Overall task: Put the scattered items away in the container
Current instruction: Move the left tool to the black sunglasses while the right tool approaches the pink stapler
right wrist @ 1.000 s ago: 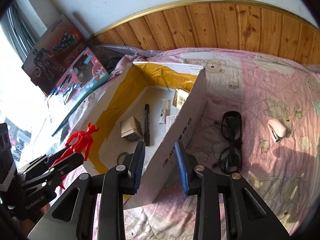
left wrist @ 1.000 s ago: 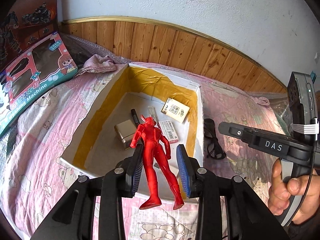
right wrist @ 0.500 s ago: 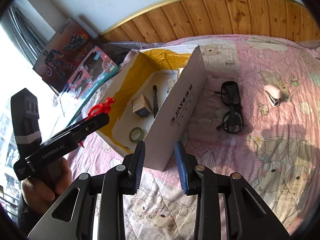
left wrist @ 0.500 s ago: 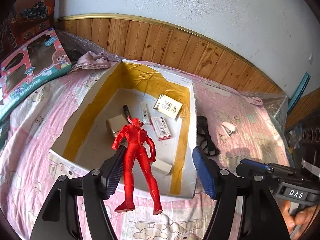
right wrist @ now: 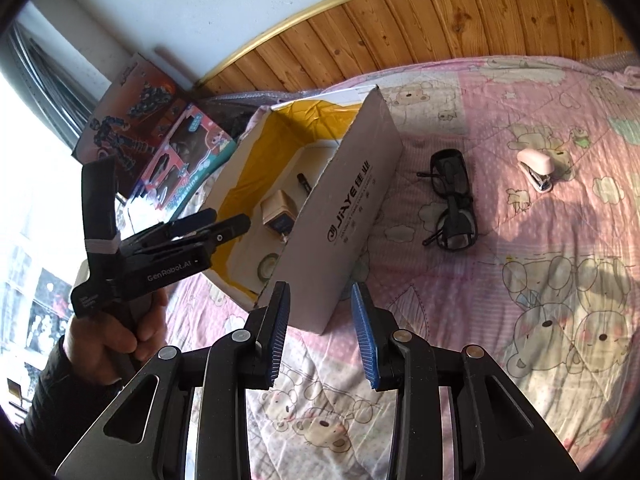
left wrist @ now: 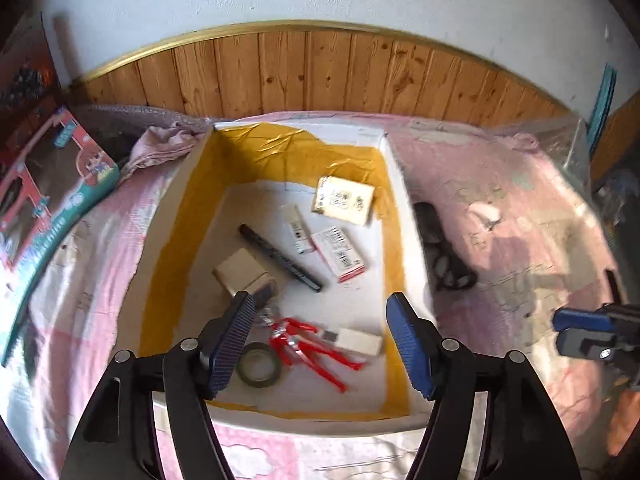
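The bed [right wrist: 500, 288], under a pink cartoon-print cover, carries one open white box [left wrist: 404, 216] lined with yellow tape, standing towards the wall edge. The left hand-held gripper [left wrist: 320, 344] hangs over the box's near edge with its jaws spread wide and nothing between them. One red toy figure [left wrist: 308, 346] lies flat on the box floor at the near end, below and between the blue pads [left wrist: 232, 340], touching neither. Half a second ago the figure stood upright between those pads above the box; now it is out of the grip and inside. The right hand-held gripper [right wrist: 322, 334] sits off the box's near right corner, its jaws apart and holding nothing; its gap is wider than a second ago.

Outside the box, on the cover to its right, lie one pair of black glasses [right wrist: 454, 200] and, further towards the bed's right edge, one pink stapler [right wrist: 536, 166]. Two toy boxes [right wrist: 160, 132] lean at the bed's left edge.

Inside the box with the figure I count one tan cube-shaped packet [left wrist: 242, 276], one black marker [left wrist: 280, 258], one roll of tape [left wrist: 259, 365] just left of the figure, one white block [left wrist: 358, 342] touching its legs, and three flat packets [left wrist: 340, 254] near the far right corner.
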`<state>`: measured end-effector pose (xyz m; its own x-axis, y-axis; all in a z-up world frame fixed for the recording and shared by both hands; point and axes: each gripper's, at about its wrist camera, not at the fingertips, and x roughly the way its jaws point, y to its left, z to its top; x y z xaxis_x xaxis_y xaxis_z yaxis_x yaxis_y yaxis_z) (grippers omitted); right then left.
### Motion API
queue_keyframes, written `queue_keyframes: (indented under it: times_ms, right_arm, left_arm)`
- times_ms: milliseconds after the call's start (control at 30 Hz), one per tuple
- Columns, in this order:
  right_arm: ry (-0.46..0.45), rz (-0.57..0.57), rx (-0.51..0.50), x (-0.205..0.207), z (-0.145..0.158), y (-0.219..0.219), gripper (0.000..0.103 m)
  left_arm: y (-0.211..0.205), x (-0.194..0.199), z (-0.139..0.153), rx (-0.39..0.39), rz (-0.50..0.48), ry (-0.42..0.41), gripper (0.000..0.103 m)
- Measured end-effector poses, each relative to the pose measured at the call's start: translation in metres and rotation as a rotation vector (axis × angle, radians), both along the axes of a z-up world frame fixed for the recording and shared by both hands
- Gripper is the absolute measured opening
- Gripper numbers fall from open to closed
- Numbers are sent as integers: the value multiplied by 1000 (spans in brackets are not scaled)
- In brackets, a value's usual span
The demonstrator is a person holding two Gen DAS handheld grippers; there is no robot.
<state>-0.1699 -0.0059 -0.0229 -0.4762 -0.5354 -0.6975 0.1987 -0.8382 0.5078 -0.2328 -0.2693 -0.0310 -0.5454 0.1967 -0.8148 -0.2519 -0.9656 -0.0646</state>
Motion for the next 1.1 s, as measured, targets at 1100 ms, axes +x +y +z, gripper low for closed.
queue_keyframes:
  times_ms: [1100]
  right_arm:
    - [-54, -93, 302, -119, -69, 153, 41]
  left_arm:
    - [196, -51, -66, 152, -82, -154, 74]
